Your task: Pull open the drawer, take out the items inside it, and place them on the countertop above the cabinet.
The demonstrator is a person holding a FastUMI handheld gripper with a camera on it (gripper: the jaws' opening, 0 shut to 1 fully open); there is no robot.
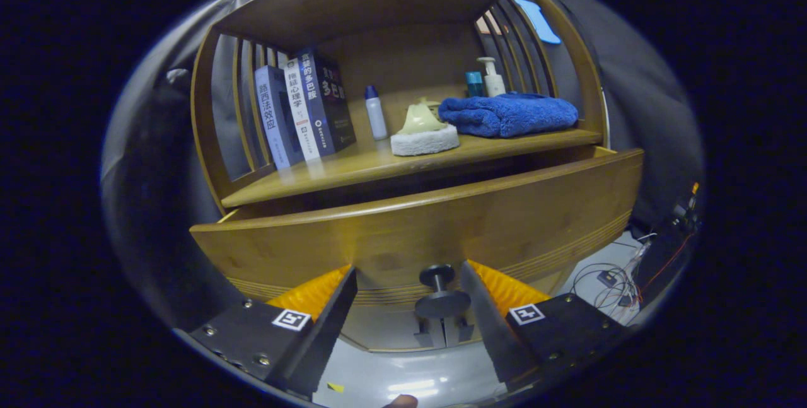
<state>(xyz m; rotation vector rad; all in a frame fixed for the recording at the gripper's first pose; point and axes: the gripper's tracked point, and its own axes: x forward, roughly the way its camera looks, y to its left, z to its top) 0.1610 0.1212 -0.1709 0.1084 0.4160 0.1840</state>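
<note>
The wooden drawer front stands pulled out a little from the cabinet, with a dark gap along its top edge. What lies inside the drawer is hidden. Its dark round knob sits between my fingers, closer to the right one. My gripper is open; neither finger presses on the knob. The countertop runs just above the drawer, inside a slatted wooden hutch.
On the countertop stand three books at the left, a white bottle, a pale scrubber on a white pad, a folded blue towel, and a pump bottle at the back. Cables lie on the floor beyond the right finger.
</note>
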